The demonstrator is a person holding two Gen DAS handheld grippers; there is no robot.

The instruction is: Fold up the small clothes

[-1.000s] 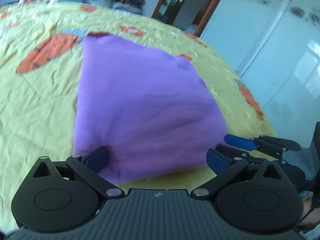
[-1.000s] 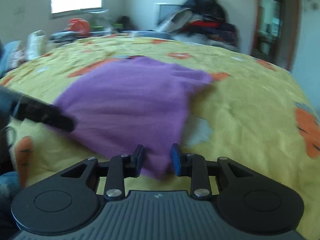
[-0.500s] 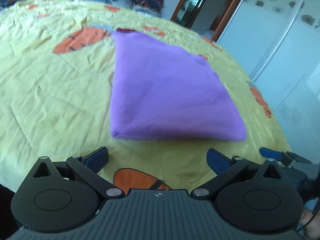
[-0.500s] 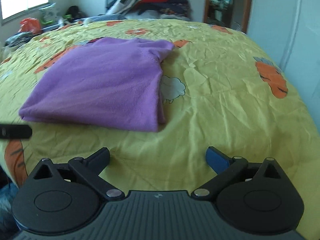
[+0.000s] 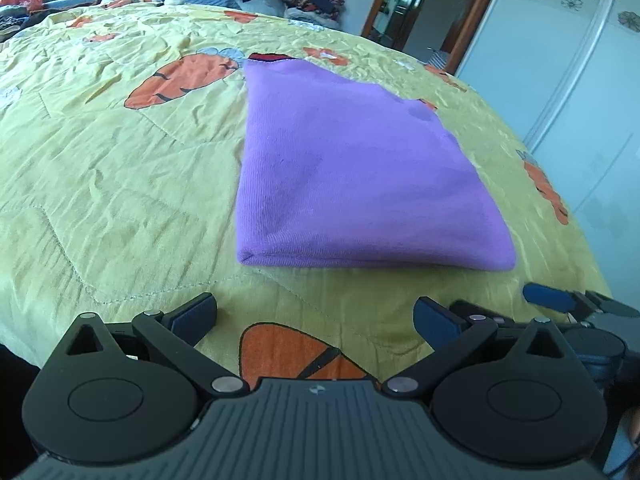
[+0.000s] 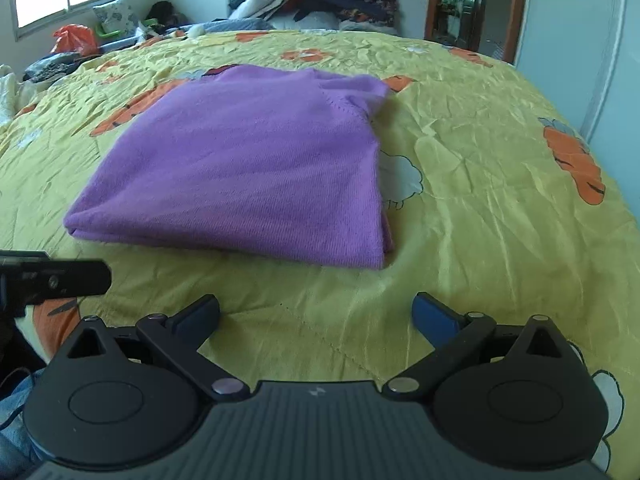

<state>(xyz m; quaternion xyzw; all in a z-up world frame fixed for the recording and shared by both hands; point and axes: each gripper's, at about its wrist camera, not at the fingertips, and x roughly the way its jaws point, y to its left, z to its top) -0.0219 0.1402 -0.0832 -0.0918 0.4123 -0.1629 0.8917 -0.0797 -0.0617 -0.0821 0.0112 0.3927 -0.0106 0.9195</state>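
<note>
Both grippers (image 5: pixel 316 314) (image 6: pixel 316 312) back, apart — purple garment (image 5: pixel 352 172) folded

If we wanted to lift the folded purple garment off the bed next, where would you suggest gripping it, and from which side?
I would grip the purple garment at its two near corners, coming in low from the near edge, where both open grippers, left gripper and right gripper, already face it. That near edge looks like a thick, rounded fold, so it should hold the layers together; the right-hand side shows loose stacked edges that may splay.

Bare bedspread (image 6: pixel 480 208) around folded purple garment (image 6: pixel 248 168), no obstacles near
</note>
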